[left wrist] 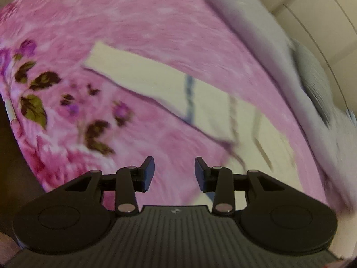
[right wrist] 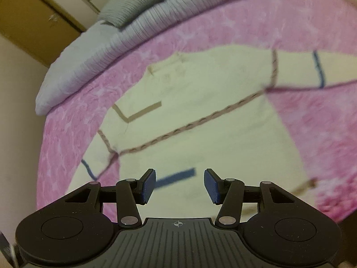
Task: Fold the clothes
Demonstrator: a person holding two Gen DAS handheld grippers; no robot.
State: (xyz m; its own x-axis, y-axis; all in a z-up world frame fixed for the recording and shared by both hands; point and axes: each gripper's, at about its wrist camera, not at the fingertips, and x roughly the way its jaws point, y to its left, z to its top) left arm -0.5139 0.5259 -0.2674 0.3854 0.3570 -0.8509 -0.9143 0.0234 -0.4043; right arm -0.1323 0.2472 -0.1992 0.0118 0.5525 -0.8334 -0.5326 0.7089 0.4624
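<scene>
A cream shirt [right wrist: 200,116] lies spread flat on the pink blanket [right wrist: 312,22] of the bed, sleeves out to the sides, laid open so it can be folded. The right claw [right wrist: 179,186] hangs above the shirt's lower part, spread and empty. The left claw [left wrist: 174,174], also spread and empty, hovers over bare blanket beside one sleeve, probably lining up a first pinch
</scene>
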